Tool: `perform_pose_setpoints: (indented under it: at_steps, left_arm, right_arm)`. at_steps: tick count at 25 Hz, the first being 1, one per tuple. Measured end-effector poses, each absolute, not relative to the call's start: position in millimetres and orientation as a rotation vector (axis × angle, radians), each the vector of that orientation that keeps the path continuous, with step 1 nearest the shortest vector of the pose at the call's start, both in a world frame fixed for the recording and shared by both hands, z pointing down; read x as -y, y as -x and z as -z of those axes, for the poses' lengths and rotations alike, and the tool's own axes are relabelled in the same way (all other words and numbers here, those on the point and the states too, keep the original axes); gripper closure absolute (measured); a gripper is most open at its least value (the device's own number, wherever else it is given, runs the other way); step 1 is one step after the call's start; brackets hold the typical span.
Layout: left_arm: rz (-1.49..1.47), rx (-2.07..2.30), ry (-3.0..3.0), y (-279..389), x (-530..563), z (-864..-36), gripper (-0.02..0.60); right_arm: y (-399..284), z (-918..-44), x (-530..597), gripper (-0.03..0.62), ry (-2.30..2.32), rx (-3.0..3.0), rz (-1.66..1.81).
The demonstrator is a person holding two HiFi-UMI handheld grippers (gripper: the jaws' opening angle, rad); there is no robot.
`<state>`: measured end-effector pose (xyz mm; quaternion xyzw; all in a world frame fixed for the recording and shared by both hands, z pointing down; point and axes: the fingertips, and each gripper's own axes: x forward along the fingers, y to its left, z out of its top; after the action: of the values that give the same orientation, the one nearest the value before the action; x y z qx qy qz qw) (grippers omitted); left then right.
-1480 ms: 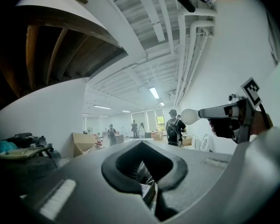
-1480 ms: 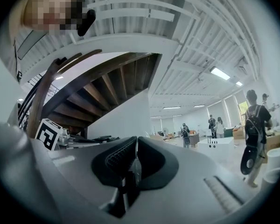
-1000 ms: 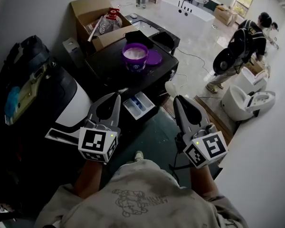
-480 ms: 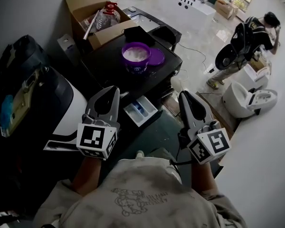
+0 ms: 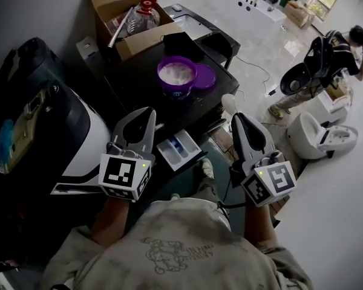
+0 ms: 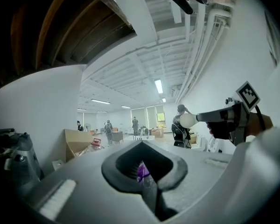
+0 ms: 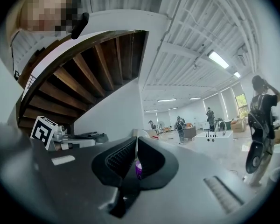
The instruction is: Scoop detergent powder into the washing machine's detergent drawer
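Head view: left hand-held gripper (image 5: 147, 113) closed and empty, just left of the open detergent drawer (image 5: 179, 149); right hand-held gripper (image 5: 235, 118) clamped on a white scoop (image 5: 228, 103); purple powder tub (image 5: 176, 75) farther off on the black bench (image 5: 139, 86).
Left gripper view: jaws together, powder tub beyond.
Right gripper view: scoop handle pinched between the jaws.

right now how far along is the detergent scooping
Done: the purple tub of powder stands open with its lid beside it, and the detergent drawer is pulled out. In hand: the right gripper is shut on a white scoop, held in the air right of the tub; the left gripper is shut and empty. Left: no powder shows in the drawer, so scooping and tipping likely remain.
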<state>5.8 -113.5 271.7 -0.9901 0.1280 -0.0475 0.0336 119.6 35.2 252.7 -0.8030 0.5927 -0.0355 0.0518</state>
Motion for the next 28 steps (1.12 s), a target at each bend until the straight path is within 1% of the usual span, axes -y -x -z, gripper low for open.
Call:
perform_pose_setpoints:
  at_steps: [8,14,22,28]
  left_arm:
    - [0.189,-0.571,3.032,-61,147,-280,0.581]
    - [0.223,-0.777,2.998,-95,168,-278,0.581]
    - [0.288,-1.100,2.912,-117,190,-286,0.581]
    - [0.343,-1.318,2.824,-117,194,-300,0.581]
  right_arm:
    - [-184,-261,18,0.557,2.333,-2.012,0.193]
    - [-230,-269,59,0.557,2.140,-2.218,0.245]
    - [-275,-286,115,0.557,1.928,-2.516,0.305]
    - [-286,-312,148,0.557,1.749,-2.697,0.377]
